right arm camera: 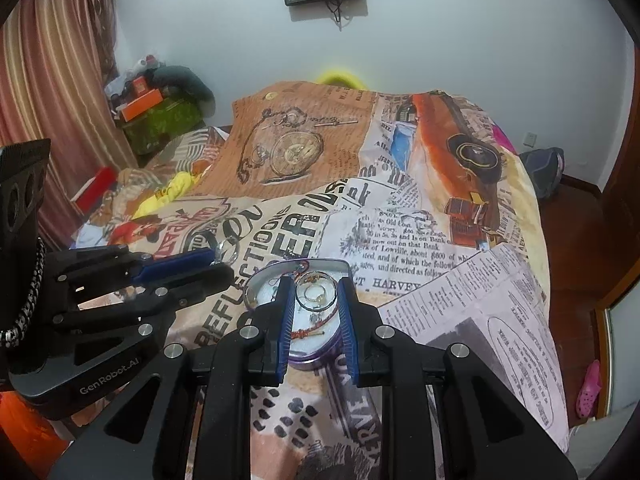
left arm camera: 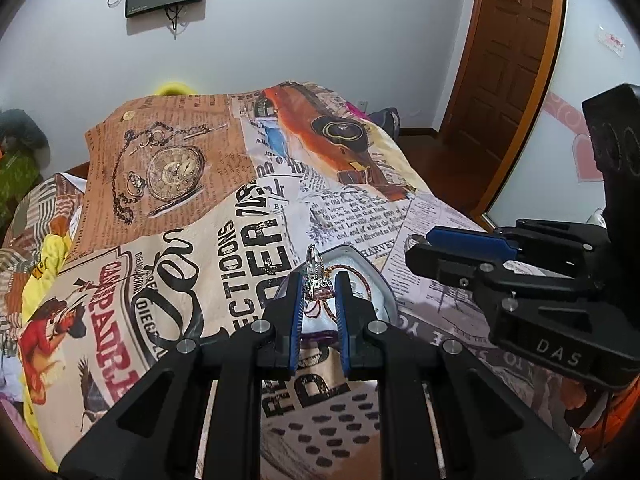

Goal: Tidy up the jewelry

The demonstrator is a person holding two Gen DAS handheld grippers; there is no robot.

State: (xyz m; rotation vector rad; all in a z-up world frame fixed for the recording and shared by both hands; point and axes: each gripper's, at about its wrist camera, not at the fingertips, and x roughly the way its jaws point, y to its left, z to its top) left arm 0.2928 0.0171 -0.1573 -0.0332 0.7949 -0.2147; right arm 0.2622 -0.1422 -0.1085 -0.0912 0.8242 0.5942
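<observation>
The left gripper is clenched on a small silver trinket, pinched between its blue pads, with the trinket's glassy upper end sticking up past the fingertips. It hangs just above the near-left part of a shallow tin lined with white padding, which sits on the newspaper-print bedspread.

The right gripper grasps a clear bangle, its pads pressing the ring's left and right sides so the hoop lies roughly flat, facing up. Through the hoop a smaller ring and a red cord bracelet show on the tin's padding (the cord lies toward the near edge). So the bangle sits directly over the tin, not beside it.

The move ahead turns on one thing: both pieces are already above the tin, and lowering is what remains. The right gripper looks more central over the padding; the left one, seen from the right view, reaches in from the left with its tips at the tin's far-left rim. How high either piece hangs above the padding cannot be told.
</observation>
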